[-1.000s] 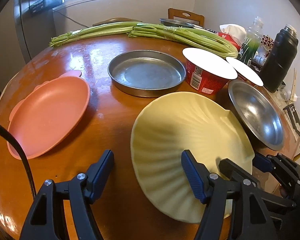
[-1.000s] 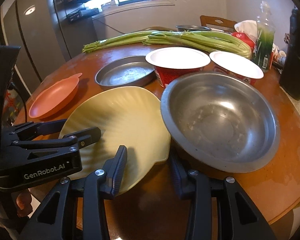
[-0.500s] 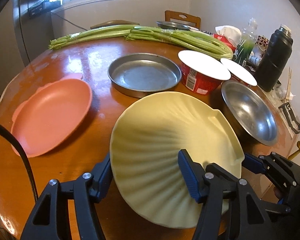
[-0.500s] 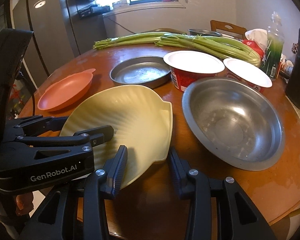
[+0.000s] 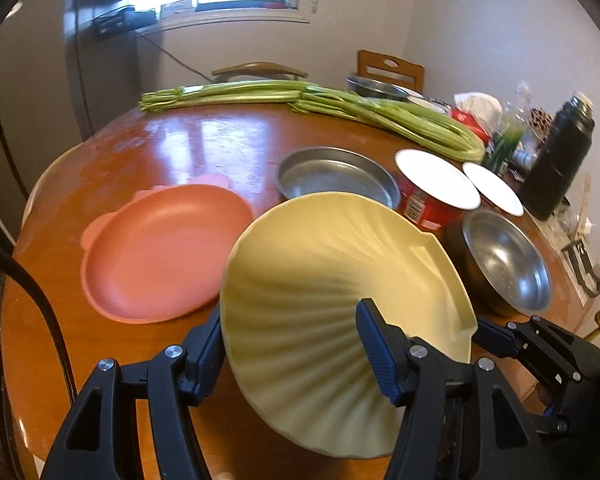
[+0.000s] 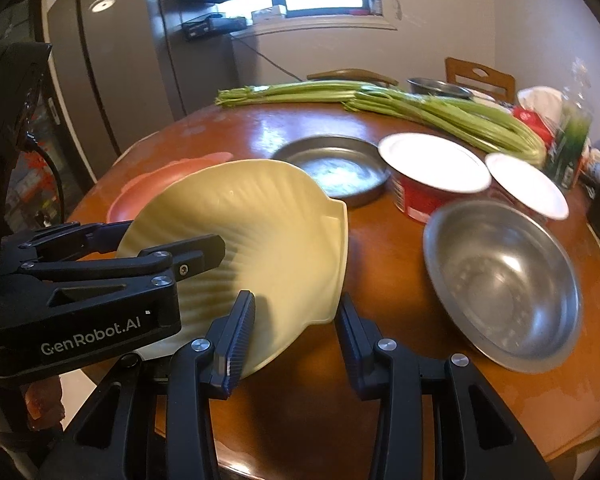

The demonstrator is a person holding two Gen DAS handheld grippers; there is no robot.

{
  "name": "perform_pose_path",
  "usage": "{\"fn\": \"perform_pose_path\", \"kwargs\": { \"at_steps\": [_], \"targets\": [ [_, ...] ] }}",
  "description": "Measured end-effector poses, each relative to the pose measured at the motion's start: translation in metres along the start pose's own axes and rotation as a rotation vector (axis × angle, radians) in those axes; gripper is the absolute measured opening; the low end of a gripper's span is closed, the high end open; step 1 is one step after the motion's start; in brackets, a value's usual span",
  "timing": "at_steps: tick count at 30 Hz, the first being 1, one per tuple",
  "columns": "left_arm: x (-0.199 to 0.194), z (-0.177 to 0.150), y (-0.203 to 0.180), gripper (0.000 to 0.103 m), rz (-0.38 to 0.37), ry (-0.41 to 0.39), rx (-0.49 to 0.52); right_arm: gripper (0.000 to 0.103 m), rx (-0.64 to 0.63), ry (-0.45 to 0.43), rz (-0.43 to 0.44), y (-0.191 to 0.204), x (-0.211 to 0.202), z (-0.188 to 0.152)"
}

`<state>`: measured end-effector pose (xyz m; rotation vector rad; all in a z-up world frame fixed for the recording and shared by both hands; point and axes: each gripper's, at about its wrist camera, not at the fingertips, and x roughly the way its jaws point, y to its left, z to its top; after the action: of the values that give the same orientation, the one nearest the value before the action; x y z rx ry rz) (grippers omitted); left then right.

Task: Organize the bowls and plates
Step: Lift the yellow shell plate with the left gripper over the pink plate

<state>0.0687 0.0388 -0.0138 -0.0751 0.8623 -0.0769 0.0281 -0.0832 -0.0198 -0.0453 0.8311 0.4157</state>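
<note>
The left gripper was clamped on the near rim of the yellow shell plate, holding it tilted above the table, just right of the pink plate. The right gripper stood wide apart, its fingers straddling the plate's right edge. The steel bowl sat to the right.

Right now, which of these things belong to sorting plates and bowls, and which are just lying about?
Job: yellow shell plate, tilted in the left gripper; pink plate; shallow metal pan; steel bowl.

Lying about: celery; two red lidded tubs; black flask.
</note>
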Motion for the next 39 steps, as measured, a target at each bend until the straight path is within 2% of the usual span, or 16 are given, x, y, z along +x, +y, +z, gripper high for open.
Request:
{"fn": "perform_pose_path", "kwargs": {
  "at_steps": [9,16,29,39],
  "targets": [
    [-0.007,0.009,0.053,0.062,0.074,-0.015,-0.085,0.043,-0.067,-0.013,0.075,0.042,0.018,0.031],
    [0.001,0.014,0.084,0.062,0.103,0.002,-0.122,0.043,-0.106,0.001,0.085,0.066,0.04,0.046],
    [0.017,0.036,0.095,0.062,0.142,0.022,-0.078,0.043,-0.09,0.032,0.086,0.074,0.068,0.064],
    [0.035,0.046,0.11,0.062,0.149,0.044,-0.099,0.043,-0.083,0.049,0.099,0.08,0.086,0.07]
  ]
}}
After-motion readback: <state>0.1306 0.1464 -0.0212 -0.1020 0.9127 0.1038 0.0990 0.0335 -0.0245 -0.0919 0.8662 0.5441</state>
